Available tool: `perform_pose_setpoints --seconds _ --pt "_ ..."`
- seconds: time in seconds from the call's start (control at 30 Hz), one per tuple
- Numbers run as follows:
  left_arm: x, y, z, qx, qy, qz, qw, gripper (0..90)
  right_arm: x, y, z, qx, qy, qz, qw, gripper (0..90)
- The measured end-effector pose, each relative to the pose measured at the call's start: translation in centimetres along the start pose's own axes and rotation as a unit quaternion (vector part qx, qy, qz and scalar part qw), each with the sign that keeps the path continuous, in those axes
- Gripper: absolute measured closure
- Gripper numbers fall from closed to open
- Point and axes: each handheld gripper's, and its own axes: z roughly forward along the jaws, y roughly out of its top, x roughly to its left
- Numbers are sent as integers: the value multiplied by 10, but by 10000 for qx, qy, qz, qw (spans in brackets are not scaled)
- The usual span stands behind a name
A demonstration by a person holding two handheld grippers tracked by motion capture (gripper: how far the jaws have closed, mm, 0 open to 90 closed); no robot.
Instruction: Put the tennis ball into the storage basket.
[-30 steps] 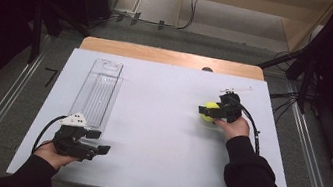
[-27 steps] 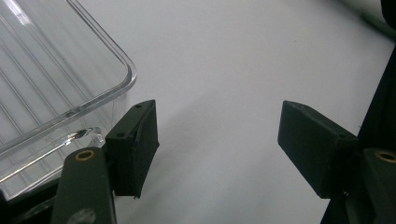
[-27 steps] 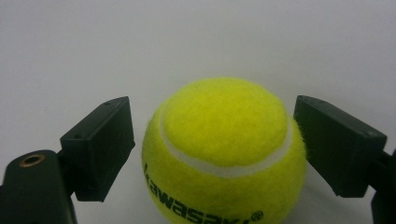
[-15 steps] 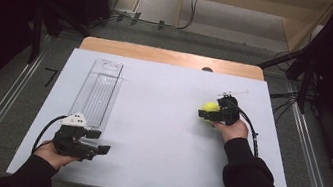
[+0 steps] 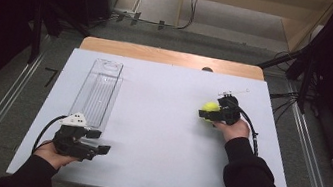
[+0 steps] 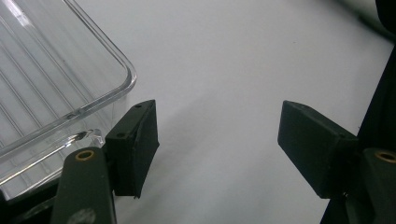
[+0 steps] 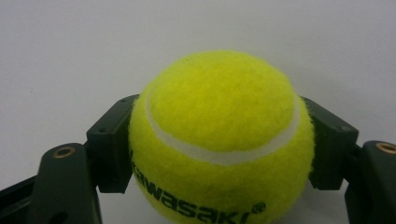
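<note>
Both jaws of the right gripper (image 7: pixel 219 140) clamp the tennis ball (image 7: pixel 219 135).

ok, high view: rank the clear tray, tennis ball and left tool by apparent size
1. clear tray, by far the largest, long and narrow.
2. left tool, open, sitting nearer the camera, which may inflate it a little.
3. tennis ball, smallest, partly covered by the right tool shut on it.

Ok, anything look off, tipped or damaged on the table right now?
Nothing stands out. The tennis ball sits squarely in the right claw, the clear tray lies flat and intact, and the left claw is open beside its corner.
</note>
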Motion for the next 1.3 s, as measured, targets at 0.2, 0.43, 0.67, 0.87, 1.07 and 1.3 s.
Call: perform_pose_setpoints --seconds 0.2,0.43,0.67,0.87,1.07,1.3 --pt "0 0 0 -18 3 -10 10000 296 -1 1 -3 -32 17 11 10000 229" --pt "0 0 0 -5 0 -7 10000 296 2 4 -13 -158 54 -71 9998 229" --pt "0 0 0 -7 -3 -5 10000 296 7 5 -23 -285 89 -167 9994 229" --pt "-1 0 0 -7 -3 -11 10000 296 11 6 -31 -333 131 -273 9990 229" --pt "-1 0 0 -11 -8 -7 10000 296 15 6 -35 -338 201 -388 9985 229" --pt "-1 0 0 -10 -8 -9 10000 296 20 6 -36 -325 286 -475 9979 229"
